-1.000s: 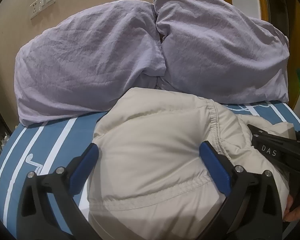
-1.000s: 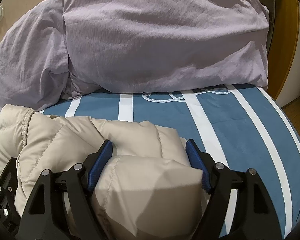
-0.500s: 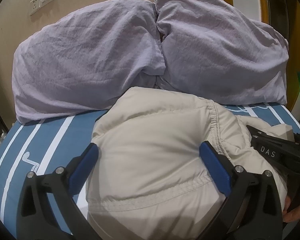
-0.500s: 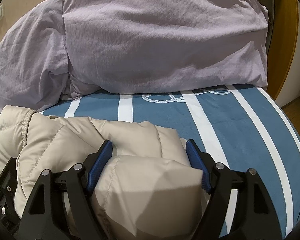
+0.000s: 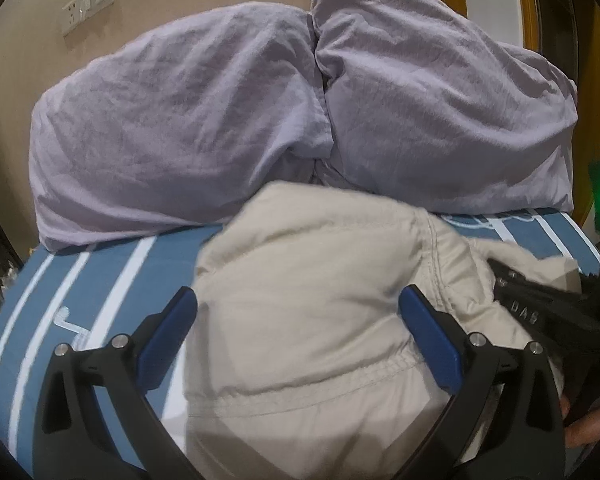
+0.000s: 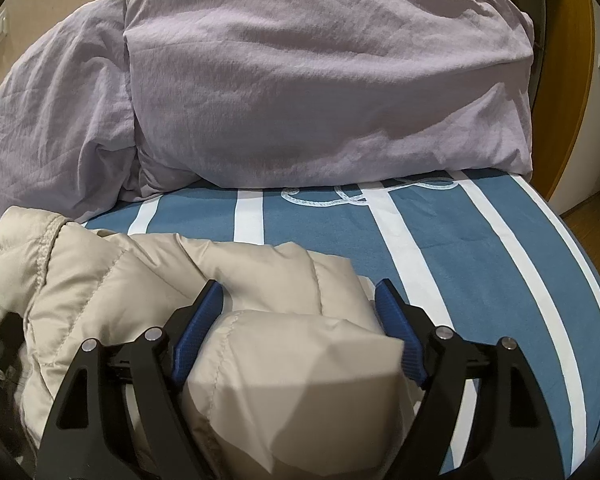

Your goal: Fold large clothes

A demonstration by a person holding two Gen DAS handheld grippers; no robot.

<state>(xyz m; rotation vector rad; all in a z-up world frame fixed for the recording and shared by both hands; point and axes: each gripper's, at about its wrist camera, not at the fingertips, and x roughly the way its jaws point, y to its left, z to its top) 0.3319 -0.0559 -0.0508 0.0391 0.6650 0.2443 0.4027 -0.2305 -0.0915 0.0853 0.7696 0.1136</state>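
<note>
A beige puffer jacket [image 5: 308, 288] lies bunched on the blue striped bed; it also shows in the right wrist view [image 6: 148, 280]. My left gripper [image 5: 298, 320] has its jaws wide apart around a thick bundle of the jacket. My right gripper [image 6: 300, 312] also straddles a padded fold of the jacket with jaws apart, the blue pads [image 6: 396, 332] touching the fabric's sides. The right gripper's black body [image 5: 540, 308] shows at the right of the left wrist view.
Two lilac pillows [image 5: 180, 128] [image 6: 324, 72] lean against the wall at the head of the bed. The blue sheet with white stripes [image 6: 480, 248] extends to the right. A wall socket plate [image 5: 87, 4] is at upper left. A wooden door frame [image 6: 572, 80] is at right.
The left wrist view has shifted slightly, with motion blur on the jacket and right gripper. The right gripper's hold around the jacket fold looks unchanged.
</note>
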